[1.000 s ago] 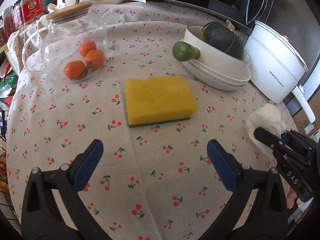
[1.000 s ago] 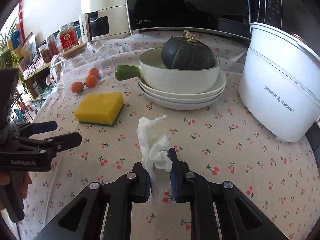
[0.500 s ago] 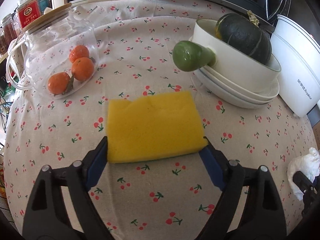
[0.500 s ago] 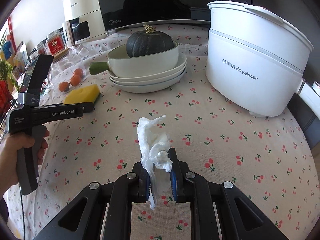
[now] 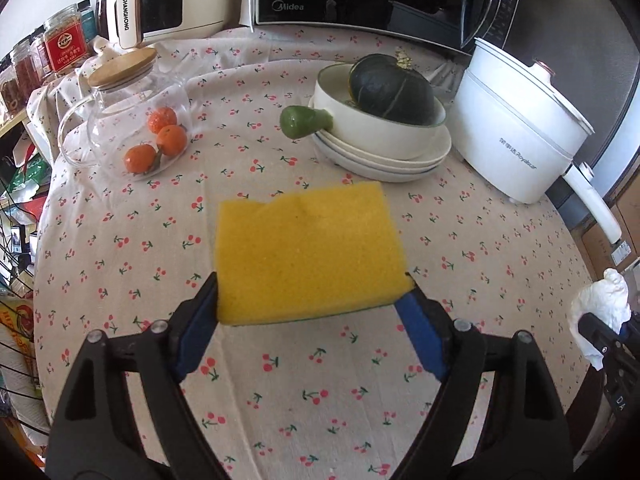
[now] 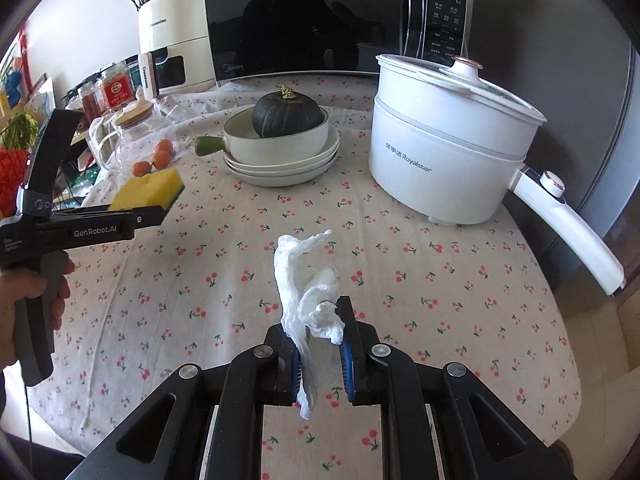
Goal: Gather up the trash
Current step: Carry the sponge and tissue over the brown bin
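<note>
My left gripper (image 5: 312, 312) is shut on a yellow sponge with a green underside (image 5: 308, 252) and holds it above the cherry-print tablecloth (image 5: 320, 380). The sponge also shows in the right wrist view (image 6: 150, 188), raised in the left gripper (image 6: 160, 212). My right gripper (image 6: 320, 344) is shut on a crumpled white tissue (image 6: 308, 292), held above the cloth. The tissue shows at the right edge of the left wrist view (image 5: 600, 304).
A glass jug with oranges (image 5: 136, 128) stands at the back left. Stacked white dishes holding a dark squash (image 5: 384, 120) stand at the back middle. A white electric pot (image 5: 520, 132) stands at the right. A microwave (image 6: 320, 20) and jars (image 5: 60, 48) line the back.
My left gripper moved forward to the sponge, closed on its sides and lifted it off the cloth. My right gripper, still holding the tissue, drew back and rose.
</note>
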Demonstrator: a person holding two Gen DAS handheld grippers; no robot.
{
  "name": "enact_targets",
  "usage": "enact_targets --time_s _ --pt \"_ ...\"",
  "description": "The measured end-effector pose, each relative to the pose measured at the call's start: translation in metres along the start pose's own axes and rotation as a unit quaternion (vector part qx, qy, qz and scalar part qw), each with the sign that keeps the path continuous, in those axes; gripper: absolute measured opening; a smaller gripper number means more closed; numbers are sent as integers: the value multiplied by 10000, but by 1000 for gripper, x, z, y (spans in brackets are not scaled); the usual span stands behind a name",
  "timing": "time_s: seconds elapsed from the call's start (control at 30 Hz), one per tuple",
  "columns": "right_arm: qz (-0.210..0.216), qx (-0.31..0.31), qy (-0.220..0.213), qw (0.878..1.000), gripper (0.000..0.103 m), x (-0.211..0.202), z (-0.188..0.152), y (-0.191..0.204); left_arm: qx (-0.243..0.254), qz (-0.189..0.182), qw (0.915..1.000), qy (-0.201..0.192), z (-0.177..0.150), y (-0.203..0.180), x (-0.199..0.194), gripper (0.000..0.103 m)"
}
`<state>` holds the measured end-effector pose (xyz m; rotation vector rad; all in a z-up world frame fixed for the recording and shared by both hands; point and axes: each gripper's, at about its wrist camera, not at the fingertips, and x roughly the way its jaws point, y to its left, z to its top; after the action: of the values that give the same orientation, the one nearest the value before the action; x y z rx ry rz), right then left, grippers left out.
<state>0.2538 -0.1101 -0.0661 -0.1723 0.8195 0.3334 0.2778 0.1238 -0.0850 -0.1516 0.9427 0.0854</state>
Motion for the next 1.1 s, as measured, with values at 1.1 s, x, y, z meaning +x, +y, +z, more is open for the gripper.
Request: enact_targets --time_s 1.1 --pt "-683 1521 607 9841 17 -117 -169 -143 1781 -1860 9645 585 -150 -219 -83 84"
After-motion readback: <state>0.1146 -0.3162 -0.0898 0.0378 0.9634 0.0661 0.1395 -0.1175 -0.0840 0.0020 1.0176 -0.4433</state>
